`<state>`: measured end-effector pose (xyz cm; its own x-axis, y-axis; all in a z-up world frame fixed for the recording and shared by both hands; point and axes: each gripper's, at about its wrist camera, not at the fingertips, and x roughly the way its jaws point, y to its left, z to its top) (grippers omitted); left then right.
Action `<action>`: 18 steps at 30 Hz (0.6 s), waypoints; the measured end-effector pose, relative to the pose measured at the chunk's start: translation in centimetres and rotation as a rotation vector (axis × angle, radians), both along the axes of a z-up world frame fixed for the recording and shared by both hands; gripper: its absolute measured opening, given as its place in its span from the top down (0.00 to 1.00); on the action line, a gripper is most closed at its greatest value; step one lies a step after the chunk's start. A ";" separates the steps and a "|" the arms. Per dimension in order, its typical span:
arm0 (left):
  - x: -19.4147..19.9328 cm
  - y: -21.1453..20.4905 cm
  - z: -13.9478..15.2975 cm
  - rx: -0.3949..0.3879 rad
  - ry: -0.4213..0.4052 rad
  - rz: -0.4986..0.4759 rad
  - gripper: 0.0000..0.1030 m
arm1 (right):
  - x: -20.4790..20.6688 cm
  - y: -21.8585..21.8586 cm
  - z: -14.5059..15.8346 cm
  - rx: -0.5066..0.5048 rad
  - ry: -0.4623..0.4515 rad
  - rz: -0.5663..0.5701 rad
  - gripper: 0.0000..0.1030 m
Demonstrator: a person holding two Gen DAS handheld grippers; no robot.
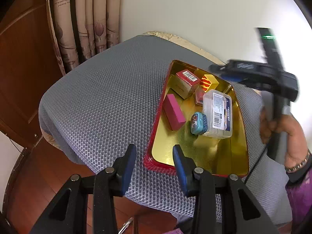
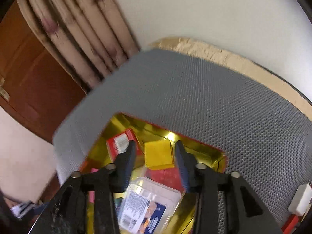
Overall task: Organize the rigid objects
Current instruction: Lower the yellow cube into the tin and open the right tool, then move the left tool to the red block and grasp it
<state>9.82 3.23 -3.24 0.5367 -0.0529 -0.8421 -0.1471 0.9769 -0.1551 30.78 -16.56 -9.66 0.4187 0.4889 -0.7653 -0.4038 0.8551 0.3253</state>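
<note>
A red tin tray with a gold inside [image 1: 195, 154] lies on a grey mesh mat [image 1: 109, 101]. In it are a red-and-tan box [image 1: 187, 81], a yellow box with red stripes [image 1: 209, 81], a pink box [image 1: 173, 111], a small blue tin [image 1: 198, 122], a clear labelled plastic box [image 1: 217, 113] and a small red case [image 1: 199, 96]. My left gripper [image 1: 154, 148] hangs open over the tray's near left corner, holding nothing. My right gripper [image 2: 155, 144] is open above the tray's far end. The yellow box [image 2: 159, 154] lies below, between its fingers, with a gap on each side.
A person's hand with a wrist band [image 1: 282, 132] holds the right gripper [image 1: 216, 69], which is blurred. A curtain [image 1: 87, 19] and a wooden door [image 1: 25, 68] stand at the far left, a white wall behind. A white block [image 2: 300, 198] lies at the mat's right edge.
</note>
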 end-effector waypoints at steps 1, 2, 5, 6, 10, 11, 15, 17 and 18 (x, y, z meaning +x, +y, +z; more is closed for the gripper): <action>-0.1 -0.1 0.1 0.005 -0.006 0.001 0.62 | -0.7 -0.8 0.8 0.021 -0.031 -0.019 0.59; -0.1 -0.2 0.2 0.011 -0.010 -0.001 0.62 | -1.7 -1.8 1.5 0.042 -0.058 -0.035 0.59; -0.4 -1.0 0.6 0.038 -0.032 -0.025 0.62 | -6.9 -6.1 3.1 0.105 -0.146 -0.084 0.37; -0.6 -1.4 0.8 0.048 -0.038 -0.039 0.62 | -9.5 -8.0 3.2 0.092 -0.184 -0.115 0.27; -1.5 -4.0 0.9 0.055 -0.040 -0.133 0.62 | -17.6 -15.8 1.1 -0.081 -0.268 -0.267 0.24; -1.7 -4.9 0.8 0.050 -0.033 -0.167 0.62 | -19.1 -18.2 0.1 -0.143 -0.261 -0.316 0.24; -2.1 -9.6 0.8 0.026 0.004 -0.326 0.62 | -23.2 -27.8 -4.0 -0.399 -0.178 -0.487 0.24; -2.1 -12.0 1.0 0.008 0.018 -0.397 0.62 | -24.8 -31.9 -5.1 -0.421 -0.140 -0.555 0.24; -1.7 -13.9 1.2 -0.014 0.025 -0.440 0.62 | -25.2 -33.2 -5.4 -0.432 -0.132 -0.581 0.24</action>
